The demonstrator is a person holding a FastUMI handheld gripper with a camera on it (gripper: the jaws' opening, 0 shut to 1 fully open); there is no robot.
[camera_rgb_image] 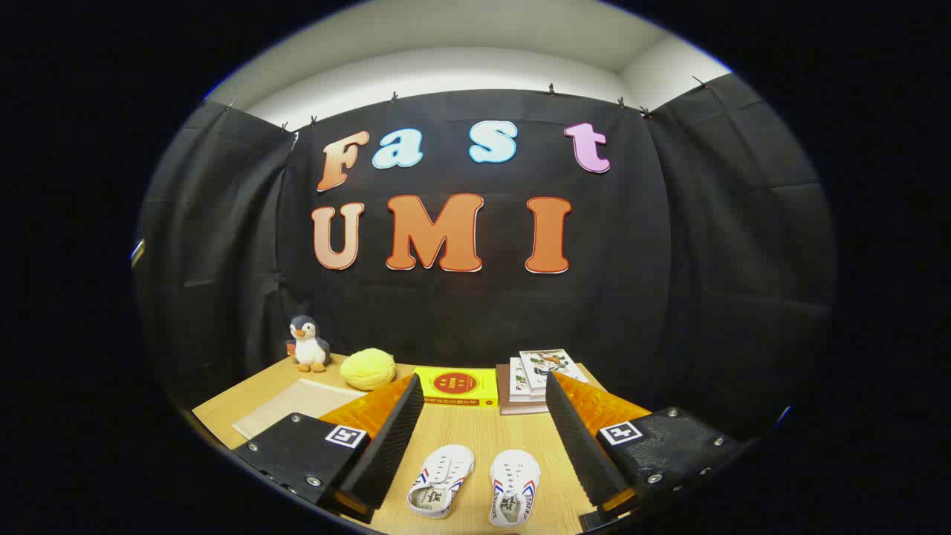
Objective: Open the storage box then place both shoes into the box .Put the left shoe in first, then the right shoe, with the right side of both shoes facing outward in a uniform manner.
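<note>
Two white canvas shoes with red and blue side stripes lie side by side on the wooden table [461, 431], toes pointing away from me. One shoe [440, 479] lies nearer the left finger, the other shoe [514, 487] nearer the right finger. My gripper [481, 379] hovers above them, open wide, with nothing held; both shoes lie below the gap between the fingers. A pale, flat, translucent thing [297, 405] lies on the table beyond the left finger; I cannot tell whether it is the storage box.
Along the back of the table stand a penguin plush [308, 343], a yellow round plush [368, 369], a flat yellow book [456, 386] and a stack of books [539, 379]. Black cloth walls close the booth on three sides.
</note>
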